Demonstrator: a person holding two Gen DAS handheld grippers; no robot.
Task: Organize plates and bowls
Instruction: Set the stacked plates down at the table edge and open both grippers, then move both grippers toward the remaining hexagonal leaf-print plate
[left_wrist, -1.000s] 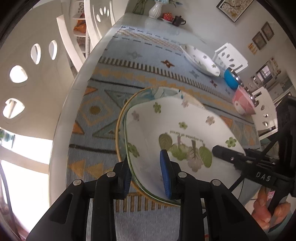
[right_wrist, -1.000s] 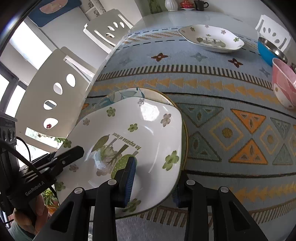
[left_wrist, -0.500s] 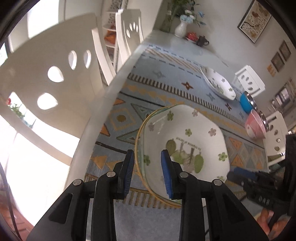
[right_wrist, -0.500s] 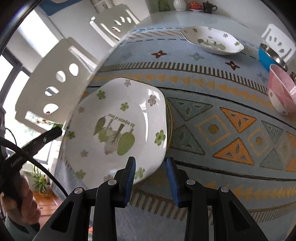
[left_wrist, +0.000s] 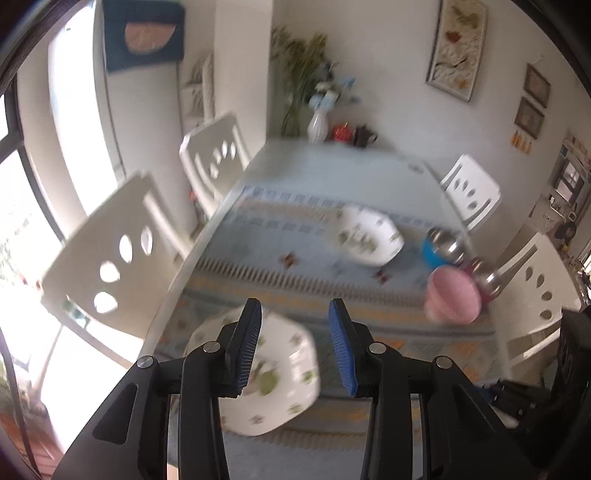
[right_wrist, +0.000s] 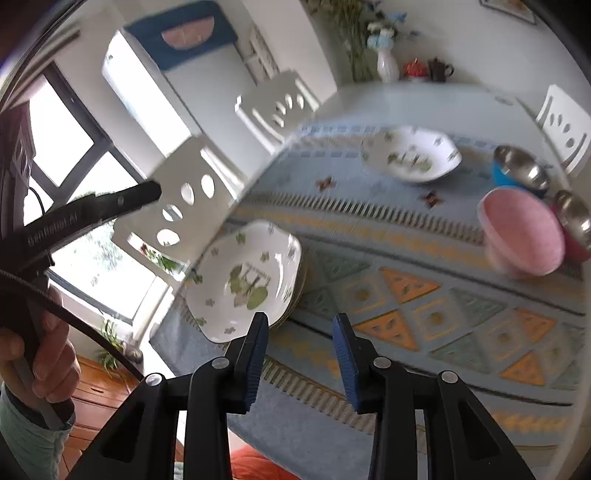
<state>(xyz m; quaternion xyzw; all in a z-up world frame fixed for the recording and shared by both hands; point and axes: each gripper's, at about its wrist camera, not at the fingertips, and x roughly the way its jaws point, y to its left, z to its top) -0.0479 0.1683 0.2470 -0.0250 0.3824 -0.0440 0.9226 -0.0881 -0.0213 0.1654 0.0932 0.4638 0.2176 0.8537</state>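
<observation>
I see the white square plate (right_wrist: 245, 280), printed with green leaves and small flowers, lying on a gold-rimmed plate (right_wrist: 301, 284) at the near-left edge of the worktop (right_wrist: 424, 295), at about 11 o'clock from my right tool (right_wrist: 299, 347). A matching plate (right_wrist: 412, 157) sits far off at 1 o'clock, with a pink bowl (right_wrist: 522, 232) and steel-lined bowls (right_wrist: 521, 171) toward 2 o'clock. Both tools hang above the worktop, angled down. My left tool (left_wrist: 295, 349) is spread with nothing between its pads, its jaws having just been opening; the right tool is likewise parted and empty, just opening too. The hand (right_wrist: 40, 354) gripping the left tool's handle shows at 9 o'clock.
</observation>
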